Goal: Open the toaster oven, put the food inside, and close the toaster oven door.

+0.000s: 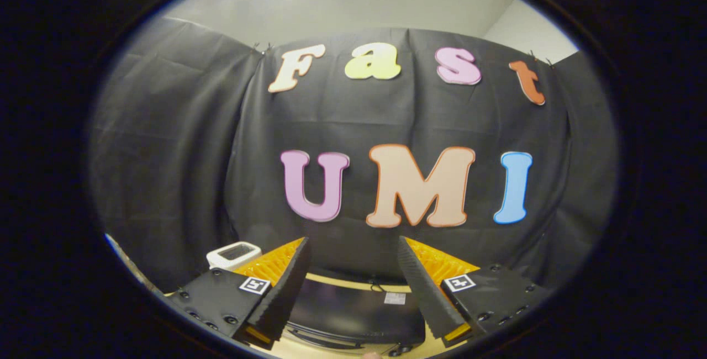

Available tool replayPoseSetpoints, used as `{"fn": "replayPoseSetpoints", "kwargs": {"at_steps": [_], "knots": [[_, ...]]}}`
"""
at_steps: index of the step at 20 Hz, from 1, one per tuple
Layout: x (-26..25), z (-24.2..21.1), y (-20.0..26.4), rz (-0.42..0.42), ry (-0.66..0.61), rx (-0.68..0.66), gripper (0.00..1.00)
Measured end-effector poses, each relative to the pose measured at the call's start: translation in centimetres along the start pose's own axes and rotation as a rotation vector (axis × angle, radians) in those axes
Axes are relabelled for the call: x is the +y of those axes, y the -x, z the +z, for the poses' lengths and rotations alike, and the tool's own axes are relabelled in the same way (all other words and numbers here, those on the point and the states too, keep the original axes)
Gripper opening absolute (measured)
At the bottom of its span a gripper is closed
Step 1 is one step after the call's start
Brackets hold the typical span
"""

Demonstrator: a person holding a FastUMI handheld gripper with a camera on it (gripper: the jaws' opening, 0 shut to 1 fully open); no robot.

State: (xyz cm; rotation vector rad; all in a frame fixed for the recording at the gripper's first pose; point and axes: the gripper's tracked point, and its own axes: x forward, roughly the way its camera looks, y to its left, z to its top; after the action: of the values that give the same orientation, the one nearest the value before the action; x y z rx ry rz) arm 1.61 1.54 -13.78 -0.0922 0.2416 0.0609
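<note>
My gripper (353, 248) is open, its two fingers spread wide with nothing between them. It is raised and looks over the top of the black toaster oven (353, 309), which lies below and between the fingers on a light wooden table (342, 280). A small white label (394, 298) sits on the oven's top. The oven's door and front are hidden from here. The food is hidden too.
A white box-like object with a dark grille (234, 254) stands on the table behind the left finger. The black cloth wall (182, 171) closes the booth just beyond the table's far edge.
</note>
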Motion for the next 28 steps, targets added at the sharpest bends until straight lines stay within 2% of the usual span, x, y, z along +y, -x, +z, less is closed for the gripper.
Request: {"fn": "replayPoseSetpoints", "kwargs": {"at_steps": [7,12,18,25,28], "knots": [[-0.2,-13.9,-2.0,-0.003,0.058,0.286,0.99],[-0.4,-19.8,-2.5,-0.006,0.131,0.391,0.99],[0.0,-23.6,-1.9,0.013,0.158,0.462,1.00],[0.5,-23.7,0.3,0.048,0.143,0.463,0.99],[0.6,-24.1,1.5,0.056,0.094,0.488,0.99]]}}
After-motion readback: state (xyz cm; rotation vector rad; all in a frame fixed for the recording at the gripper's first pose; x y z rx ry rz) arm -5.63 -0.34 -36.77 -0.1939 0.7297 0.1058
